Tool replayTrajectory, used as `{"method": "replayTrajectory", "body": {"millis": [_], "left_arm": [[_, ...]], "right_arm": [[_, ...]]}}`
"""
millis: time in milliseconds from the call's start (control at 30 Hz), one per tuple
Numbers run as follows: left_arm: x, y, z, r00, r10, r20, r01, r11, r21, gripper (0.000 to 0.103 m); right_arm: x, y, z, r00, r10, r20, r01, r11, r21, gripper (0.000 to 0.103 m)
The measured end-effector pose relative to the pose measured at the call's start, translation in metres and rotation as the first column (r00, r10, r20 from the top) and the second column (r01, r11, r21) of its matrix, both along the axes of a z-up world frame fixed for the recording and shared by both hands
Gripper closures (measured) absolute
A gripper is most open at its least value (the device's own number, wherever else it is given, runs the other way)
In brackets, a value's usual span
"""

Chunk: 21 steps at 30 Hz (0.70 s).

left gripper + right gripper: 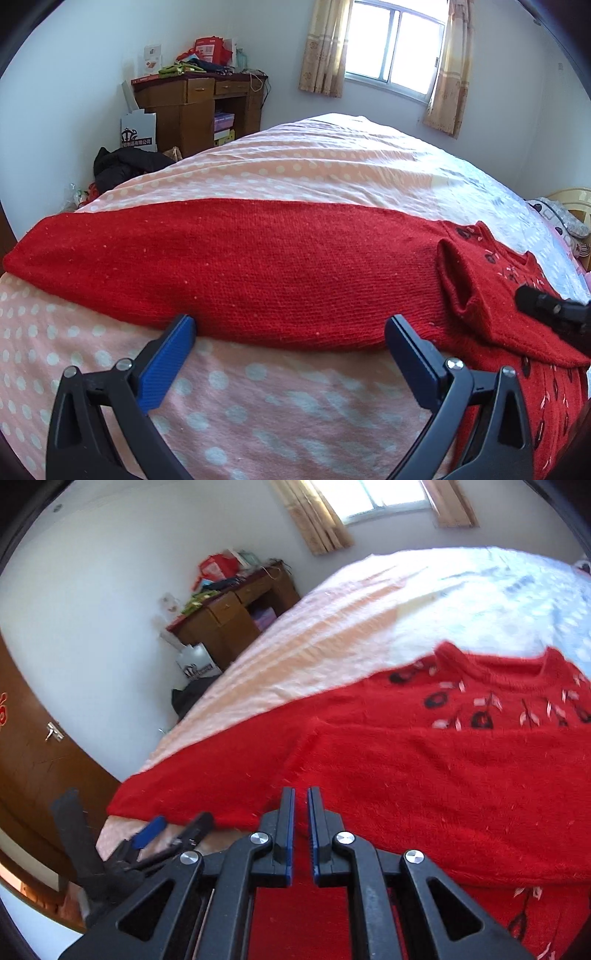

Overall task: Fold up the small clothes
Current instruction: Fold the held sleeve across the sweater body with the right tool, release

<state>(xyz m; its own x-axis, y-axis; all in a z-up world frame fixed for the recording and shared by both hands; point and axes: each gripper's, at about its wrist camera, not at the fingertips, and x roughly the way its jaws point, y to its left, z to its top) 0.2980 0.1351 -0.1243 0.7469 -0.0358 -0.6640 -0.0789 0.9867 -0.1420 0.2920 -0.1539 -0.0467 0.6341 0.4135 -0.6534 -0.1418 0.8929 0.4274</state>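
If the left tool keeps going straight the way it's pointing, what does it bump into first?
Most likely the red sweater. The left tool is open, its fingers at the sweater's near edge on the dotted bedsheet, so going on should meet that edge first. Whether it already touches is hard to tell.

Left hand-held gripper [291, 332]: black plastic linkage arms with triangular cutouts, silver round screws at pivots, blue ribbed pads [168, 363] on fingers. Right hand-held gripper [301, 801]: same build, black fingers, blue pad edges, four silver screws
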Motion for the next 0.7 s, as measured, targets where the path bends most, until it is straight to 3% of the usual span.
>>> {"method": "replayTrajectory", "body": {"millis": [200,300,500,700], "left_arm": [[-0.001,-0.001,0.000,1.000,0.001,0.002,-0.001,1.000,0.001,0.000],[-0.001,0.000,0.000,1.000,0.001,0.002,-0.001,1.000,0.000,0.000],[-0.001,-0.002,-0.001,1.000,0.005,0.002,-0.006,1.000,0.020,0.000],[0.000,-0.003,-0.002,1.000,0.007,-0.002,-0.007,1.000,0.031,0.000]], "right_arm": [[0.006,0.016,-0.021,0.998,0.020,-0.057,-0.022,0.999,-0.031,0.096],[0.009,0.016,-0.028,0.999,0.001,-0.037,-0.002,0.999,-0.034,0.096],[-0.003,0.009,-0.015,1.000,0.010,-0.023,-0.011,1.000,-0.024,0.096],[-0.037,-0.051,0.009,0.981,-0.184,0.058,0.187,0.982,-0.039,0.096]]}}
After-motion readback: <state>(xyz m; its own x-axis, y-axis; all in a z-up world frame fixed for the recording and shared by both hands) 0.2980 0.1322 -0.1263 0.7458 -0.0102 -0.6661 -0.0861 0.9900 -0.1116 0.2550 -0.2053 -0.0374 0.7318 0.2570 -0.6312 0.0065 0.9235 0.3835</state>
